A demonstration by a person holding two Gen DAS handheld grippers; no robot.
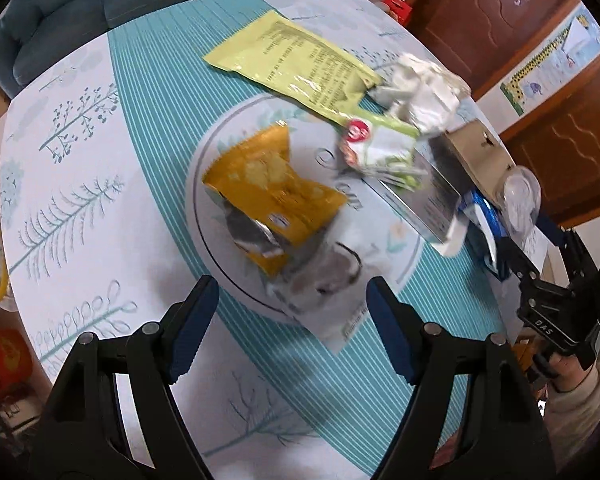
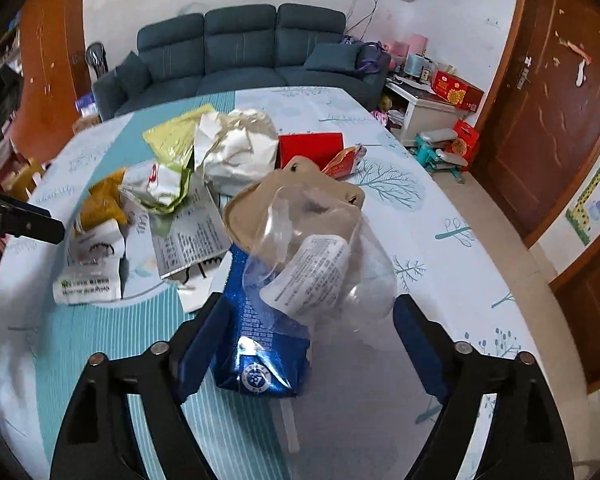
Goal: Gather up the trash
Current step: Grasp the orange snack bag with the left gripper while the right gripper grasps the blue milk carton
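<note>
1. Nearest in the right wrist view, we saw the right gripper (image 2: 308, 332) with its jaws standing wide apart. A blue foil packet (image 2: 256, 344) and a clear plastic wrapper (image 2: 320, 264) sat in the gap between them. The left pad looked to be touching the packet's edge, while the right pad stood clear of the plastic, so nothing was clamped.
2. The blue foil packet bore a round white emblem near its close end; its characters were too small for us to read. Its long axis ran away from the camera, toward the far side of the table (image 2: 440, 208).
3. The clear plastic wrapper carried a white label with fine print that we could not read.
4. In the left wrist view, the left gripper (image 1: 292, 308) was likewise wide open, holding nothing. A white pouch (image 1: 332, 288) lay just ahead of its fingers, with lettering too blurred to read.
5. Beyond it lay a crumpled orange snack bag (image 1: 276, 192), its long axis running diagonally from near right to far left.
6. To the right we noted the silver box (image 1: 428, 196) with small unreadable print, and a green-and-white wrapper (image 1: 380, 148) with a red round mark.
7. Farther off lay a pale yellow pouch (image 1: 292, 60) covered in dark unreadable print, next to crumpled white paper (image 1: 420, 88).
8. Farthest, in the right wrist view, stood a red box (image 2: 310, 148) and a dark blue sofa (image 2: 240, 52).
</note>
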